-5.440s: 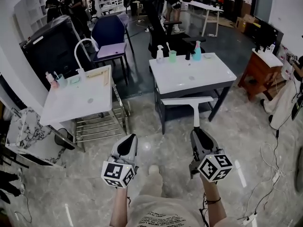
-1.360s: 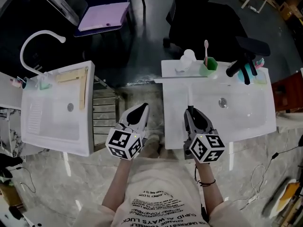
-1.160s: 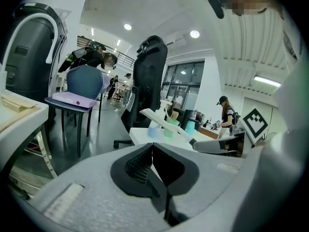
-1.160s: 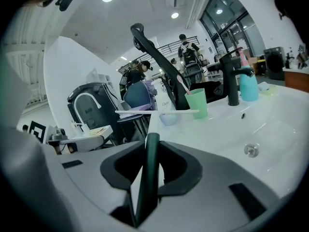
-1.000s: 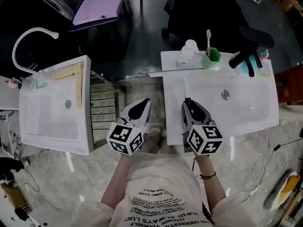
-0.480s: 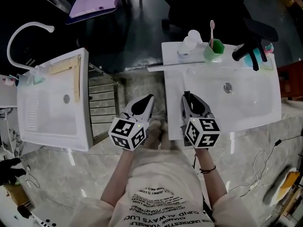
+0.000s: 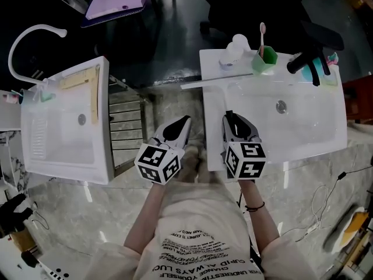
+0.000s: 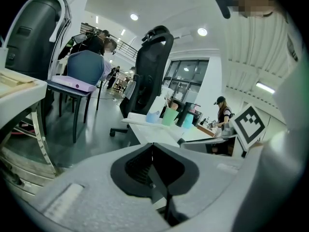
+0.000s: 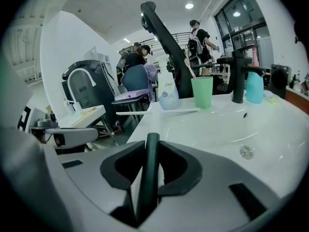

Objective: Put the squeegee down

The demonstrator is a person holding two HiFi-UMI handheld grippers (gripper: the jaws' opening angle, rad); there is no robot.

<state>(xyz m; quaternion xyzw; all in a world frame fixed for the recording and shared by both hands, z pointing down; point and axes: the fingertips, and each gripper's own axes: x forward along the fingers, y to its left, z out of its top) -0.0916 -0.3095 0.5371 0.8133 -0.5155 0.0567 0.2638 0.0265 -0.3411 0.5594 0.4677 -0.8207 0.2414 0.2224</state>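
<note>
Since the first frame the person has walked up to the right-hand basin, and the squeegee, then carried out in open air, now reaches over it. Both bare forearms stretch forward, side by side, with the grippers tilted a little downward. The right gripper pinches the squeegee's dark handle over the basin's near left corner. The white blade lies along the back ledge and overhangs the left edge; whether it touches cannot be told. The left gripper has its jaws pressed together on nothing, over the gap between the sinks. Marble floor spreads below, with a second sink at left. A black tap, white bottle and green cup line the ledge.
</note>
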